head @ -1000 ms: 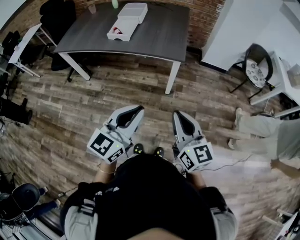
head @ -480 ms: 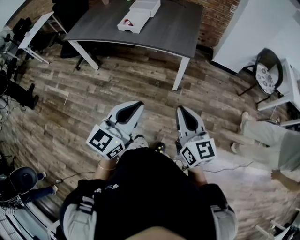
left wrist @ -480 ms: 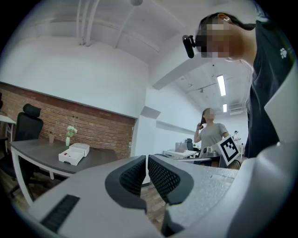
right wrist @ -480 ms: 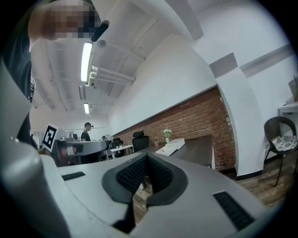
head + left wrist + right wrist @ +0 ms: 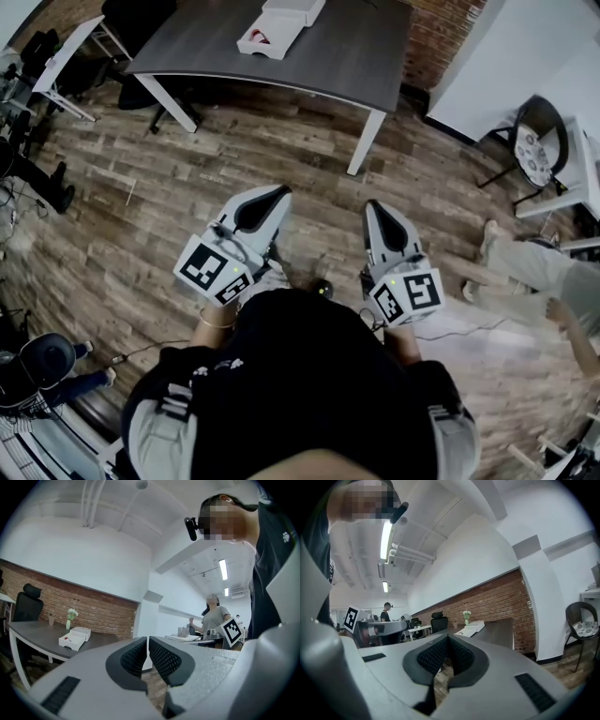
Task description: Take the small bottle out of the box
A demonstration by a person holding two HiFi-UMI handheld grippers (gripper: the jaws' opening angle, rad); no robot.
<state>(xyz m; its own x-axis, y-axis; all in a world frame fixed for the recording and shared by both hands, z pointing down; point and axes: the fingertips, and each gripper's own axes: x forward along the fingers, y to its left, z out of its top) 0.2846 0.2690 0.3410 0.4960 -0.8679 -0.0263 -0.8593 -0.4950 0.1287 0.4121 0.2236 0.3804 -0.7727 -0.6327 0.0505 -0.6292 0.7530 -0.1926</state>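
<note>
**Bottle still boxed, far table; both grippers empty**

Wood floor (image 5: 178, 197), wide stretch of it between the person and the dark grey table (image 5: 337, 56) at the top of the head view. Task not yet under way at the object.

Left gripper (image 5: 274, 197) and right gripper (image 5: 377, 214) held level at waist height, well apart from the table. Each gripper's own view shows its ribbed pads brought together with nothing between them.

White box (image 5: 272, 45) sits on the table's far-left part, lid off or folded back behind the tray. A small red item (image 5: 260, 38) lies in the open tray; probably the bottle or its cap, too small to say which.

Handling, as judged:
- Small bottle, likely light and rigid, with a smooth, rounded wall that could slip or roll out of a pinch.
- Best hold looks to be across the body, pads on opposite sides, not on the cap.
- The tray is shallow and light, so it may lift or slide with the bottle. The other gripper could steady its rim.
- Jaws must open first.
</note>
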